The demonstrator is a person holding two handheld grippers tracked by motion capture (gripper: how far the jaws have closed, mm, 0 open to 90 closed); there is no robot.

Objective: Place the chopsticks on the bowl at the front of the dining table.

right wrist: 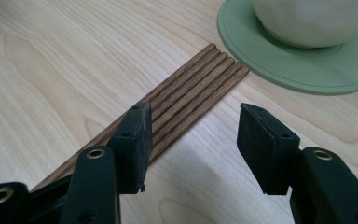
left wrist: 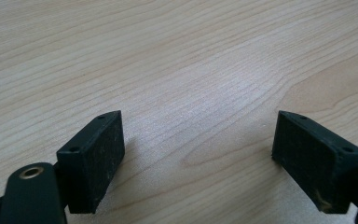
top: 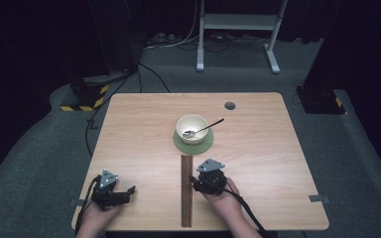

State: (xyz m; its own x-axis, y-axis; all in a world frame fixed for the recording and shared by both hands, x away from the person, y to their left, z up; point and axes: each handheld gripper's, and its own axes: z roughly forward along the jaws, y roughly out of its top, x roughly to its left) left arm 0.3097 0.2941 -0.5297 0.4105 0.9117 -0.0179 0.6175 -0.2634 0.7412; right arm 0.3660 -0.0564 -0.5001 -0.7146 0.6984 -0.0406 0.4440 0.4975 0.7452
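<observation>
A cream bowl stands on a round green coaster at the table's middle, with a metal spoon resting in it. Several brown wooden sticks lie side by side, running from the coaster toward the front edge. My right gripper sits just right of the sticks. In the right gripper view it is open; its left jaw hangs over the sticks, with the coaster and bowl ahead. My left gripper rests at the front left, open over bare wood.
The wooden table has a round grey hole near its back right. Behind the table, a white metal frame and cables lie on the grey floor. Bare wood stretches to both sides of the bowl.
</observation>
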